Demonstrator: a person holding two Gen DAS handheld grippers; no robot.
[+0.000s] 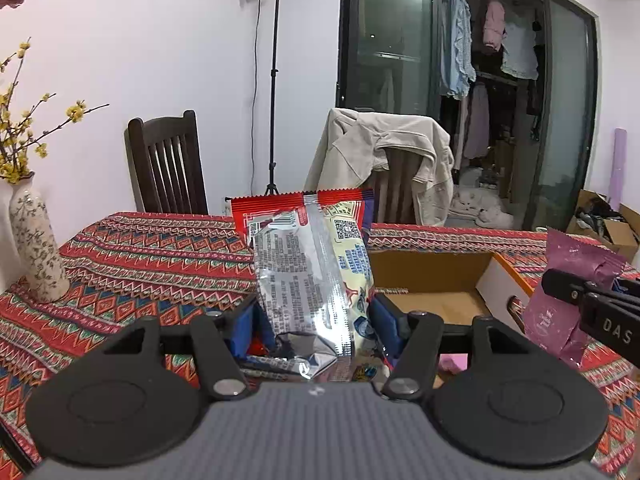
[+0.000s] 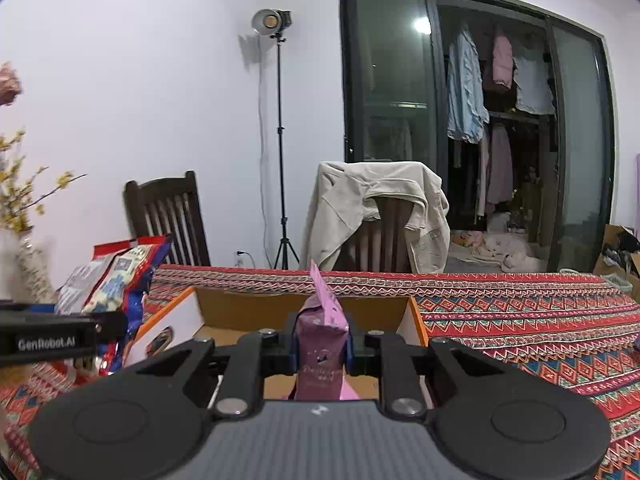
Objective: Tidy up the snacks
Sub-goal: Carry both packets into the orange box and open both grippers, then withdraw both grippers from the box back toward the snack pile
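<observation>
The left hand-held gripper (image 1: 312,320) is clamped on a big shiny snack bag (image 1: 312,264) that stands tall, long side pointing up. The right hand-held gripper (image 2: 322,346) is squeezed tight on a small purple snack pack (image 2: 322,344), also standing up. Both are up above the bench (image 2: 520,320). The open cardboard box (image 2: 304,304) lies right in front of the purple pack, so the right hand looks nearer; for the big bag, the box is ahead and to the right.

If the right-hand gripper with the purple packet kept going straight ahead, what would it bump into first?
Probably the far wall of the open cardboard box, just ahead of the right gripper and its small purple snack packet; depth is hard to judge.
</observation>
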